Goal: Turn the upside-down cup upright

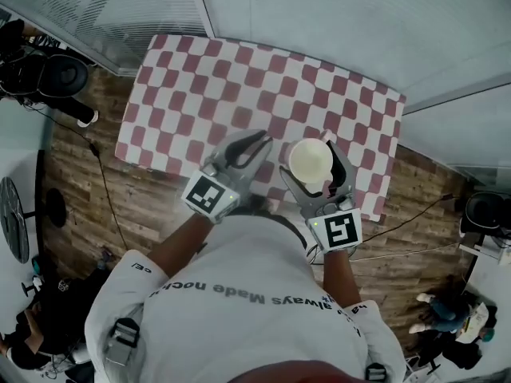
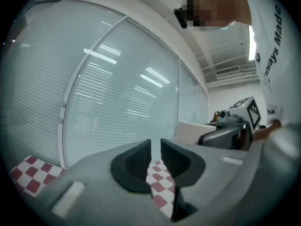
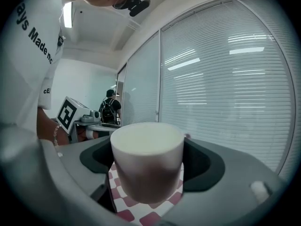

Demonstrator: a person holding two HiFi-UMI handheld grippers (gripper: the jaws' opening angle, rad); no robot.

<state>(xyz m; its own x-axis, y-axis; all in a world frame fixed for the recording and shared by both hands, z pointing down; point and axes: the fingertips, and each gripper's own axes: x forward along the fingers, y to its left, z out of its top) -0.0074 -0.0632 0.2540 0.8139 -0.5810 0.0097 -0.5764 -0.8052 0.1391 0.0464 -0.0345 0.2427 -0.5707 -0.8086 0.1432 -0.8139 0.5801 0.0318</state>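
A white cup (image 1: 310,161) hangs above the red-and-white checked table (image 1: 200,78), with my right gripper (image 1: 311,152) shut on its sides. In the right gripper view the cup (image 3: 146,166) fills the space between the dark pads (image 3: 202,161), and a flat pale end faces up. My left gripper (image 1: 257,142) is just left of it at about the same height, shut with nothing in it. The left gripper view shows its pads (image 2: 136,166) almost together, with the cup and right gripper (image 2: 225,135) off to the right.
Glass walls with blinds (image 1: 335,22) run behind the table. Wooden floor (image 1: 80,182) surrounds it, with dark equipment and cables (image 1: 48,78) at the left and more gear (image 1: 483,214) at the right. A person with a backpack (image 3: 111,108) stands far off.
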